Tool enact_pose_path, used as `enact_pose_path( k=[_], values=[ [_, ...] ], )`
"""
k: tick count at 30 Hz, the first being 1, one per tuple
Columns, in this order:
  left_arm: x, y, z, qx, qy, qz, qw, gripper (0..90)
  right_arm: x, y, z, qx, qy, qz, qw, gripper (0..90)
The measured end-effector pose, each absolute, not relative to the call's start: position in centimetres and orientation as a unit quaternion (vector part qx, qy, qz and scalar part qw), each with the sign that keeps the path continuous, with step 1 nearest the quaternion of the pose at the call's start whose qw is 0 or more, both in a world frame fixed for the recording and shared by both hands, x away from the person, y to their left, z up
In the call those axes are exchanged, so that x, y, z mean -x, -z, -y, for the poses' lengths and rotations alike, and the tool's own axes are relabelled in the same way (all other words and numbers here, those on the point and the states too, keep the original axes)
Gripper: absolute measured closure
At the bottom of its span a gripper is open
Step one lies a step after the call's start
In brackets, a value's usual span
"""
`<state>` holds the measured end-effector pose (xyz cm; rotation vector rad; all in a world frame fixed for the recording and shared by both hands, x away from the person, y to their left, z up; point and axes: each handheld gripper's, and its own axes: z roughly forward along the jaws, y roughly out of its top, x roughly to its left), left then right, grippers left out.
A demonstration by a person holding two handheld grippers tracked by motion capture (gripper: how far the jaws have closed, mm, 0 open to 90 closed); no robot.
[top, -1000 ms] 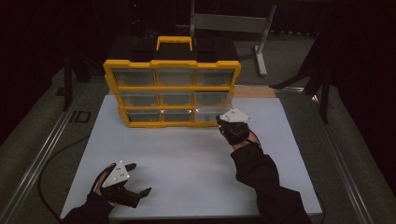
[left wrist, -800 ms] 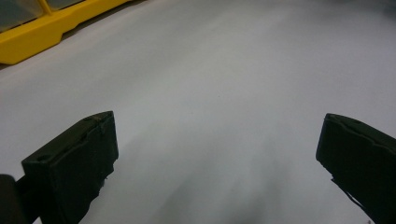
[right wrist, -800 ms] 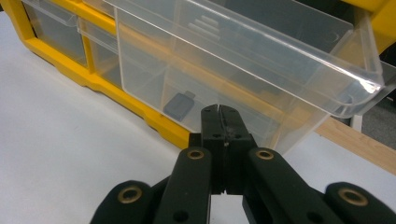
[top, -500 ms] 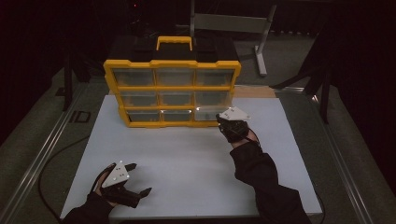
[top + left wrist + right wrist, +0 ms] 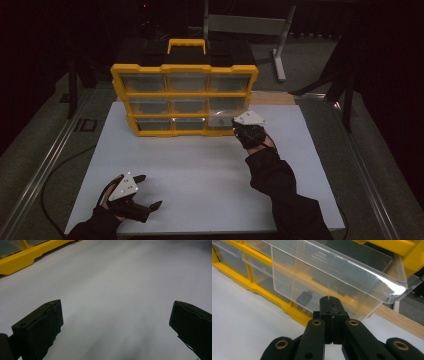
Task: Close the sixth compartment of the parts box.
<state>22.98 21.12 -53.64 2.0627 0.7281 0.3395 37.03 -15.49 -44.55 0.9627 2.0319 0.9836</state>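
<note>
A yellow organizer with a grid of clear drawers stands upright at the back of the white table. One clear drawer on its right side is slid partly out. My right gripper is shut, its tips right at this drawer's front wall; whether they pinch its edge is unclear. A small black part shows through the clear plastic. My left gripper hangs open over the table's front left, nothing between its jaws.
The organizer's yellow base lies far ahead of the left gripper. A wooden strip runs along the table's far edge behind the organizer. A metal stand is on the floor beyond. Rails line the table's sides.
The right gripper has edged slightly farther up the view, along the organizer's right side. The left gripper has stayed where it was.
</note>
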Motion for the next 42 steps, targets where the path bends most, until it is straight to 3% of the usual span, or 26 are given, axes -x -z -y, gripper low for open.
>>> enact_pose_path(
  k=[42],
  values=[
    [-23.0,53.6,-21.1,-0.833,-0.135,-0.294,0.449,0.0,-39.7,44.4,14.6,-0.387,-0.368,-0.77,0.35,90.0]
  ],
)
